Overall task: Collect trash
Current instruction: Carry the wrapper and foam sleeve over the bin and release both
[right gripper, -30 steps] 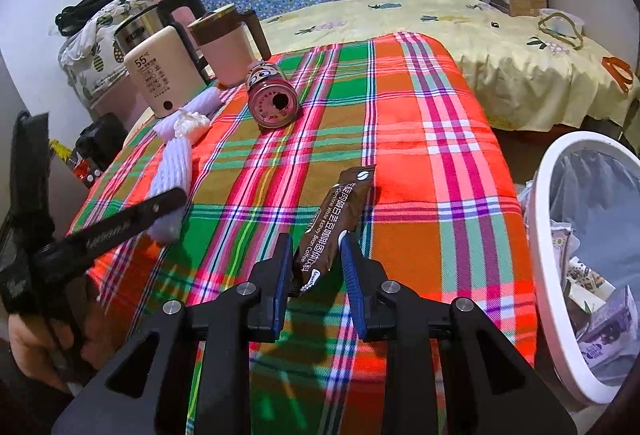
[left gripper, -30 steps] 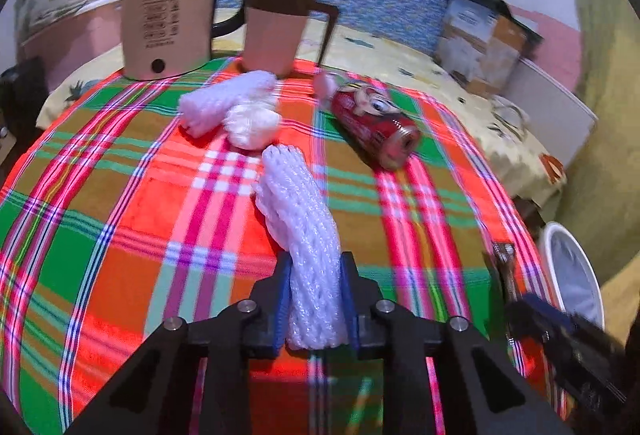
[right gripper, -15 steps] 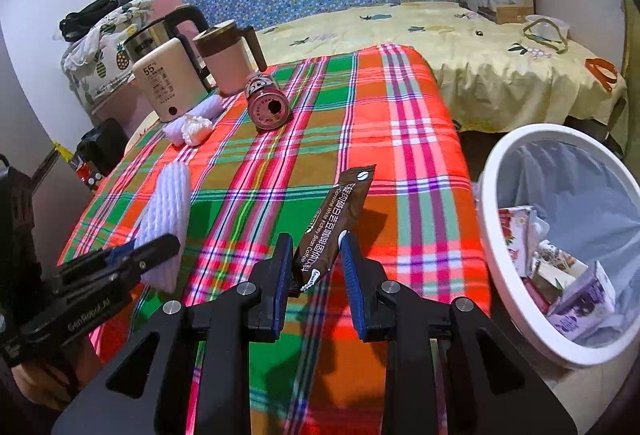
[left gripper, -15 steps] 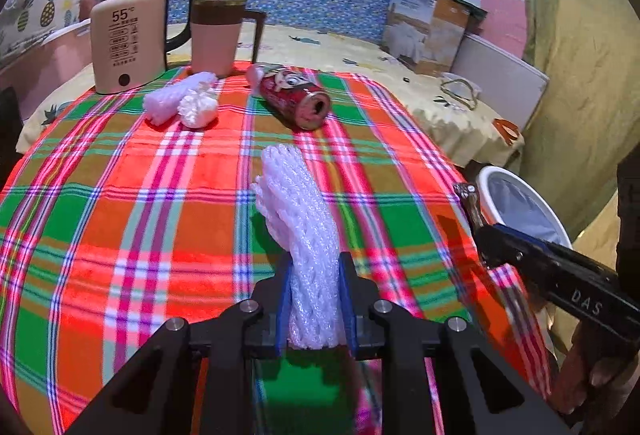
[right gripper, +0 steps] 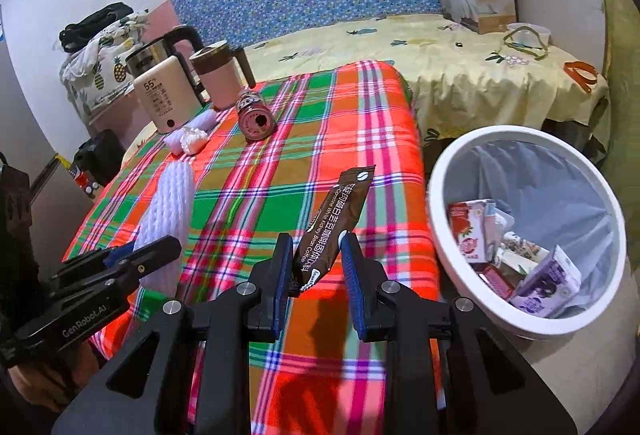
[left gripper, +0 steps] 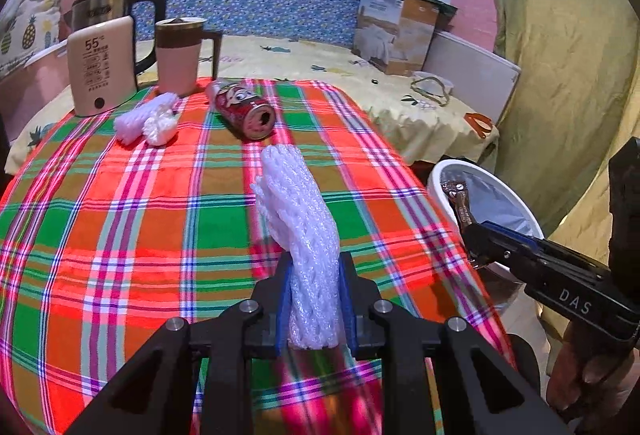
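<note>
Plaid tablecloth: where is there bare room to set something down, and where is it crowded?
The plaid tablecloth is bare from the red can forward and right to the edge beside the white bin. Crowded: far-left corner, around the kettle, mug, foam nets.

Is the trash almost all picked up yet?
Partly. The white round bin already holds cartons. The left gripper is shut on a white foam net sleeve; the right gripper grips a brown coffee sachet. The red can and two white foam pieces remain on the plaid tablecloth.
</note>
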Motion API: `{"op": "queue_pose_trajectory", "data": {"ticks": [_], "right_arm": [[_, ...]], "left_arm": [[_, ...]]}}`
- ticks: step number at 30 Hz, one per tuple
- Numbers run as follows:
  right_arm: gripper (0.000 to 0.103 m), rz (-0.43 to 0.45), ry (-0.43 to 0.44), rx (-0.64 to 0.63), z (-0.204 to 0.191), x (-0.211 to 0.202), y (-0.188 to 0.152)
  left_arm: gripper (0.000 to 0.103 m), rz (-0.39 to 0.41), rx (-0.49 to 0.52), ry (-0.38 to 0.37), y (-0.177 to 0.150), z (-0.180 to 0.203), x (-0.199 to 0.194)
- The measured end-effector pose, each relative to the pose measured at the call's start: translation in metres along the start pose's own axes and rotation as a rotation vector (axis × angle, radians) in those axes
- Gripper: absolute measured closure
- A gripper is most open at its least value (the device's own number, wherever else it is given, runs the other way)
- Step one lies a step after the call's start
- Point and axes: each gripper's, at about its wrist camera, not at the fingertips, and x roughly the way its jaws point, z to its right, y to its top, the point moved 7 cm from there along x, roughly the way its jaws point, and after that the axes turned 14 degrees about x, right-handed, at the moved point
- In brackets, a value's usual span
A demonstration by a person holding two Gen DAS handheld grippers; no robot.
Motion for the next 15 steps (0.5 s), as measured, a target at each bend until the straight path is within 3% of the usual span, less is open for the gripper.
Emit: {"op": "queue_pose_trajectory", "data": {"ticks": [15], "right_arm": [[0.075,0.058,-0.072,0.084,0.053,-0.025,0.006]], "left_arm": [[0.081,0.004,0.106,-0.080,0.025,0.061,0.018]]}}
